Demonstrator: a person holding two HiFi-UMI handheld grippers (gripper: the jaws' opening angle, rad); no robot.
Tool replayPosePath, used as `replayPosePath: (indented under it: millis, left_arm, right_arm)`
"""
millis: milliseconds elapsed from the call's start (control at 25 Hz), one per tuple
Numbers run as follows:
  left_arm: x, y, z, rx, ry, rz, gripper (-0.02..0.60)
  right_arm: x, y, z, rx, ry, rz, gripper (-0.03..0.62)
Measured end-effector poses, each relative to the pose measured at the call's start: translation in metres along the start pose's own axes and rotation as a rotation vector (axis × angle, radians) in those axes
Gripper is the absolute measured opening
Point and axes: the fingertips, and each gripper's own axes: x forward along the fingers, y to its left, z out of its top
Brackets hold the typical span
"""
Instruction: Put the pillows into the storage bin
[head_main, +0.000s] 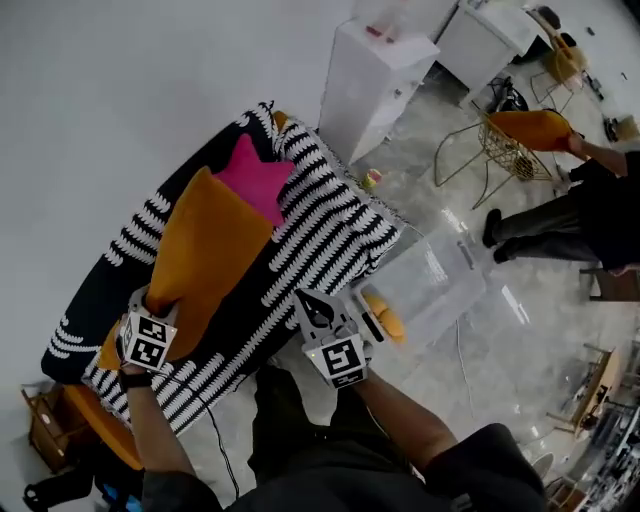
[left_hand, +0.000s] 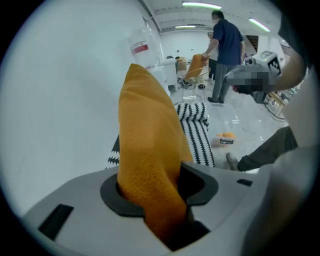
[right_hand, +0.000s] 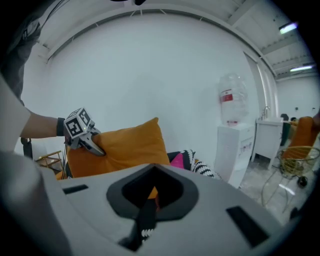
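A large orange pillow (head_main: 210, 250) leans on the black-and-white striped sofa (head_main: 320, 235), and a pink pillow (head_main: 255, 178) sits behind it. My left gripper (head_main: 150, 300) is shut on the orange pillow's lower corner. In the left gripper view the orange fabric (left_hand: 150, 150) fills the gap at the left gripper (left_hand: 160, 200). My right gripper (head_main: 312, 303) hovers over the sofa's front edge with its jaws together. From the right gripper (right_hand: 150, 200) I see the orange pillow (right_hand: 125, 147) and the left gripper (right_hand: 92, 145). A clear storage bin (head_main: 445, 280) stands on the floor right of the sofa.
A white water dispenser (head_main: 370, 80) stands behind the sofa's far end. A person (head_main: 590, 210) at the right holds another orange pillow (head_main: 535, 128) over a wire chair (head_main: 505, 150). A small orange object (head_main: 385, 322) lies by the bin. A wooden stand (head_main: 45, 425) is at lower left.
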Motion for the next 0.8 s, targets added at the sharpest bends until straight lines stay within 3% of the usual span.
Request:
replayPosePath:
  millis: [120,400,800]
  left_arm:
    - [-0.001,-0.042,0.051,0.023,-0.043,-0.035,0.188]
    - [0.045,-0.15,0.199,0.179,-0.148,-0.149,0.193]
    - [0.116,-0.373,0.403,0.297,-0.276,-0.385,0.193]
  right_arm:
    - [-0.038,-0.029,0.001,0.028,-0.021,-0.04,0.0]
    - [-0.119,-0.122,-0.015,0.094,-0.07,-0.215,0.0]
    - [-0.276,-0.274,-0.124,0.271,-0.052,-0.528,0.0]
